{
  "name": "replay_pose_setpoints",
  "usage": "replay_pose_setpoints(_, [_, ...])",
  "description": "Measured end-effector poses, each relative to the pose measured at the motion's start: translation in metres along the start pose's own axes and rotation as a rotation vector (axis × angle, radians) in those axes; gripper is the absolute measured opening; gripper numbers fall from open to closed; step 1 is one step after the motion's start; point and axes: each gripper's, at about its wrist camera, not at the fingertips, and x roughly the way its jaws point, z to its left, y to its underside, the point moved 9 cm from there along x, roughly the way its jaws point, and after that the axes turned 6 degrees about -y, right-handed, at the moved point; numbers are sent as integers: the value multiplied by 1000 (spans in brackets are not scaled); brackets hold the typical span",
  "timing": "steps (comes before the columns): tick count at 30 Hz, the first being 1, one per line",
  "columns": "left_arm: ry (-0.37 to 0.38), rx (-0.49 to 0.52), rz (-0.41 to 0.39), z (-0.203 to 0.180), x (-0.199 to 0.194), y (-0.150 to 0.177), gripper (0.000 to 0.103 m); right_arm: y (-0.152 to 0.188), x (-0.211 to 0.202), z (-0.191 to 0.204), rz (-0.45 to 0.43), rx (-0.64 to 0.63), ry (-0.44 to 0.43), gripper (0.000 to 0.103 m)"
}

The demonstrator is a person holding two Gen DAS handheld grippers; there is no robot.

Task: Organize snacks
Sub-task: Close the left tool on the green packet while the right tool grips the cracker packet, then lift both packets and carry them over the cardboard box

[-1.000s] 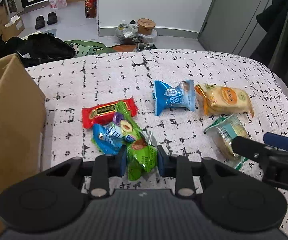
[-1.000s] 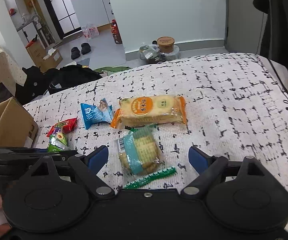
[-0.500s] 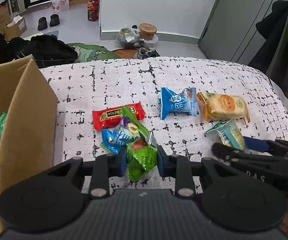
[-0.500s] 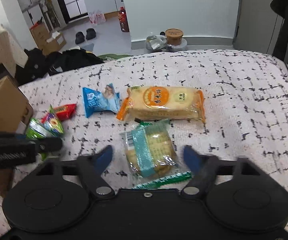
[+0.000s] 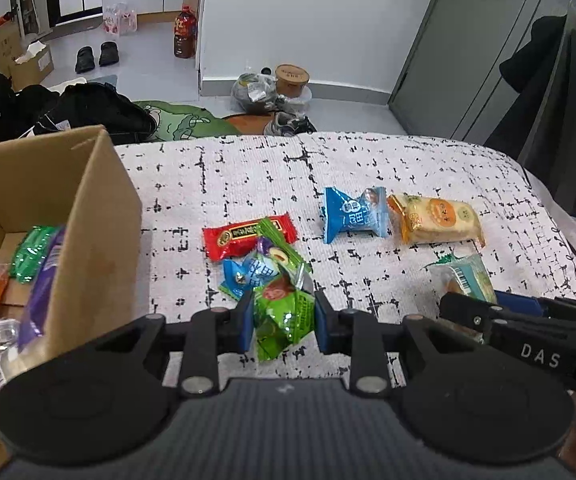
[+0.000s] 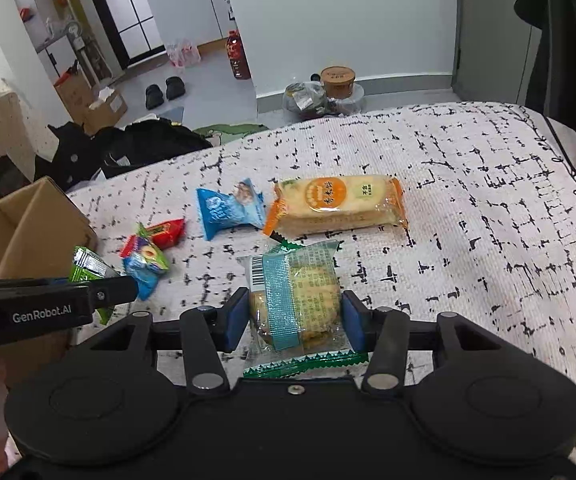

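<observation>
Left gripper [image 5: 284, 322]: jaws clamped on green snack packet [image 5: 284, 320], lifted beside cardboard box [image 5: 88, 216]. Right gripper [image 6: 294, 320]: jaws just closed onto biscuit packet [image 6: 294, 300] near bed's [image 6: 488, 208] front edge. Risks: slippery film sliding free; biscuits crushed by overtightening.

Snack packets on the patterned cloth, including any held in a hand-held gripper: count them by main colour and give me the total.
Green: 2, the green packet in the left hand-held gripper, and the green striped packet.
Blue: 2, large blue packet, small blue packet.
Red: 1, red bar.
Orange: 1, orange cracker pack.
Clear with teal band: 1, biscuit pack in the right hand-held gripper.
Total: 7
</observation>
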Motion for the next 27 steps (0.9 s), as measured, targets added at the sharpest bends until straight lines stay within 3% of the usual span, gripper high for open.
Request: replay_pose_setpoints(27, [49, 9, -168, 30, -79, -28, 29, -33, -57, 75, -150, -19, -52, 48])
